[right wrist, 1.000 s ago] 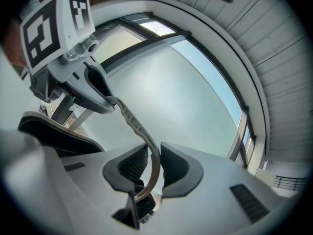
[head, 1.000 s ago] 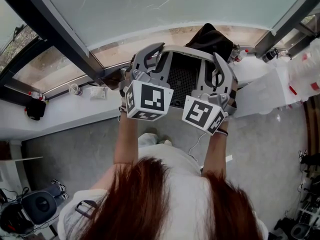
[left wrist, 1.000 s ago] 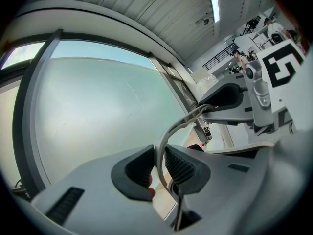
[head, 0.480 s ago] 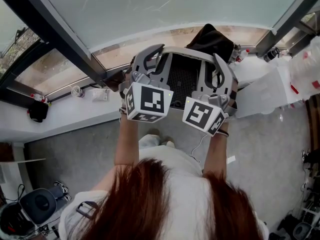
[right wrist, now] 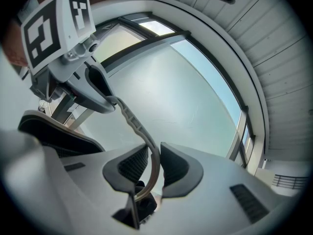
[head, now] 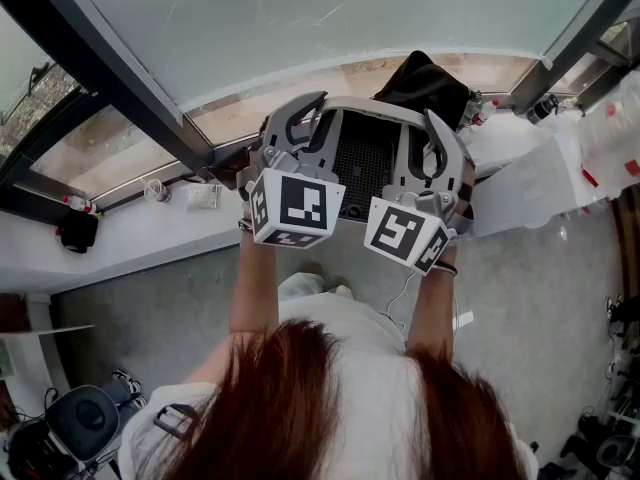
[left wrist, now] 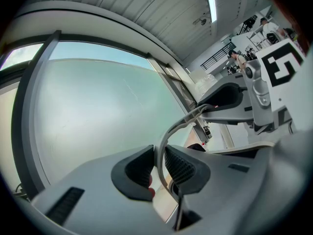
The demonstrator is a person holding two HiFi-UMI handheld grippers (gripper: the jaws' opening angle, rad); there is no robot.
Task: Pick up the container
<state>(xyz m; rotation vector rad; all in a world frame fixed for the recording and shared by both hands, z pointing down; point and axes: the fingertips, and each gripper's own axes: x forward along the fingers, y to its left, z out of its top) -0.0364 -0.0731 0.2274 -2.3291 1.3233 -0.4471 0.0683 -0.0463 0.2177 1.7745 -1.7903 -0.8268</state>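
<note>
The pick-up looks all but done. The one container (head: 365, 158), a gray basket with a dark mesh floor, hangs in the air at the upper middle of the head view. It is in front of the big window pane (head: 300, 18) and rests on nothing that shows.

Both grippers carry it by a thin gray rim band (left wrist: 168, 136). The left gripper (head: 305, 116) has it at the container's left side, and the right gripper (head: 438, 136) has it at the right side. In the left gripper view the jaws pinch the band between their ribbed pads. In the right gripper view the same band (right wrist: 139, 124) arcs down from the upper left into that gripper's jaws, which are closed on it too.

I judge the step in hand to be holding the lifted container steady. The next move calls for both hands travelling together and level. The band is slim and curved, so uneven pull from one side could flex it or let it slide through the pads.

- **Container:** one.
- **Grippers:** two, each with one marker cube, the left cube (head: 297, 203) and the right cube (head: 405, 233).
- **Behind the container:** one black bag (head: 425, 80), at the upper right.
- **Below the window:** one white bench (head: 110, 233), at the left of the frame. It carries a few small items too tiny to count surely.
</note>
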